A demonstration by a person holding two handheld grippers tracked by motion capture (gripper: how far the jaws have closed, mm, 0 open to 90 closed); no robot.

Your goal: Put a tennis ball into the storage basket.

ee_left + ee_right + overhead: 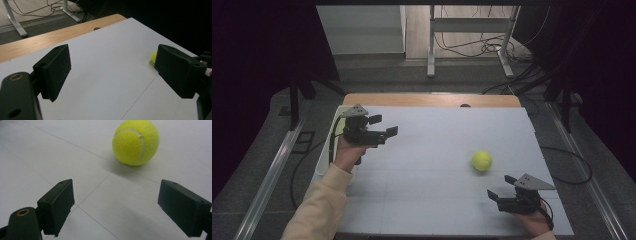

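Sitting loose near the surface's (422, 150) right edge, the tennis ball (482, 160) could roll off if the empty, open right claw (501, 187) nudges it; left claw (383, 125) also gapes empty.

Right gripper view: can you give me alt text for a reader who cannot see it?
A yellow tennis ball rests on a white table crossed by thin seam lines, ahead of the right gripper. Its two black fingers rise from the bottom edge, spread wide apart with nothing between them, and the ball lies beyond them, untouched.
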